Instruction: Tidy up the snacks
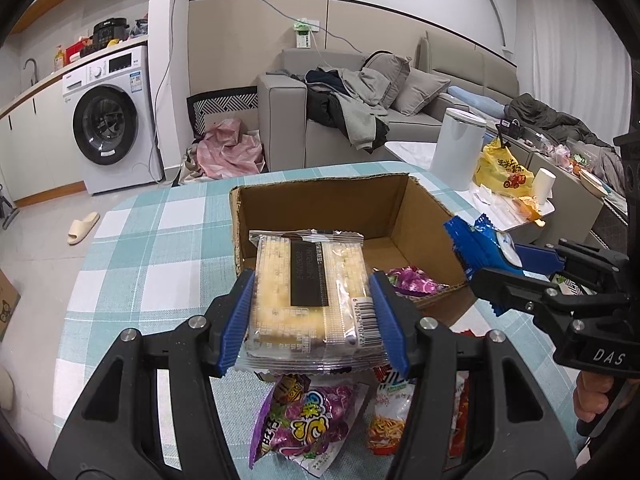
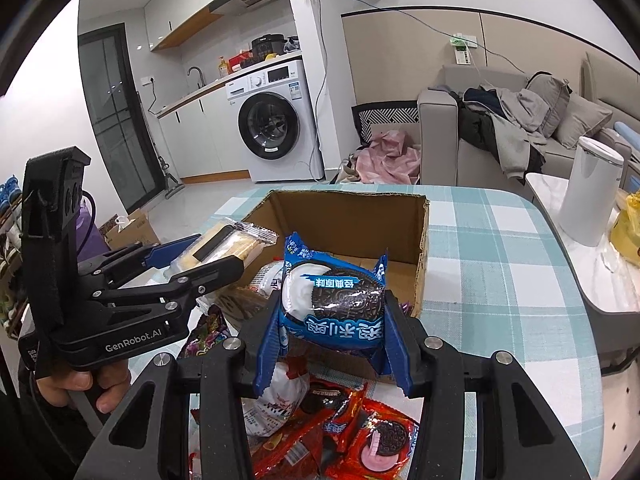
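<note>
Since the cracker pack is light, crinkly and brittle inside, its long edges suit a gentle hold; the left gripper pinches it there, half closed, above the box near edge. Right of it, the right gripper squeezes a soft, slippery cookie packet before the box.

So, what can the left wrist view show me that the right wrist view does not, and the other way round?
Only the left wrist view shows the yellow bag and paper cup on the side table, the slipper on the floor, and the purple snack bag under the left claw.

Only the right wrist view shows the red cookie packets on the table under the right claw, and the dark door.

Both show the cardboard box, the cracker pack, the blue cookie pack, the washing machine and the sofa.
</note>
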Demonstrator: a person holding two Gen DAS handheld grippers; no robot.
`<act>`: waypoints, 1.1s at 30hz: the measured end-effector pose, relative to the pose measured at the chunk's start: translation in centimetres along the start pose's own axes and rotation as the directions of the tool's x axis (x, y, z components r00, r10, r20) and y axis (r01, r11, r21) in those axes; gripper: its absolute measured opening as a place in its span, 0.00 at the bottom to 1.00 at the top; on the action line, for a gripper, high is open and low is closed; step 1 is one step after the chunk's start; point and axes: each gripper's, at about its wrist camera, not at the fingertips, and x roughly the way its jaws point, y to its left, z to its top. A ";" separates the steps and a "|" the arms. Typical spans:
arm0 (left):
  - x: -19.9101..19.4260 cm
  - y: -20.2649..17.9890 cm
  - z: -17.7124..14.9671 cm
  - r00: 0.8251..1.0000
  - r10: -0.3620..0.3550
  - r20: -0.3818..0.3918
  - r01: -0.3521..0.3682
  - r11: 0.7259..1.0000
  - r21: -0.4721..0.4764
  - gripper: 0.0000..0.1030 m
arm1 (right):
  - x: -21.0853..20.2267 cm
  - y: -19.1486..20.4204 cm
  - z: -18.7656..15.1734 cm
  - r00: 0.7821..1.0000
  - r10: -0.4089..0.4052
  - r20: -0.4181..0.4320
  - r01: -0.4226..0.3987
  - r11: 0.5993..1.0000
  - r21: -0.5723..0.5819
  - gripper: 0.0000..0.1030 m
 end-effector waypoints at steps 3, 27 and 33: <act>0.7 0.0 0.0 1.000 0.002 -0.007 -0.002 1.000 0.004 0.53 | 0.6 -0.1 0.1 1.000 -0.005 -0.005 0.005 1.000 0.005 0.46; 4.9 1.1 1.5 0.998 -0.034 -0.045 0.033 0.999 -0.022 0.53 | 3.9 -0.7 2.0 0.999 -0.018 -0.040 0.018 1.000 0.005 0.46; 5.2 1.0 1.5 0.998 -0.023 -0.055 0.022 1.000 -0.008 0.54 | 4.0 -0.6 1.9 0.998 -0.024 -0.050 0.024 1.000 -0.004 0.48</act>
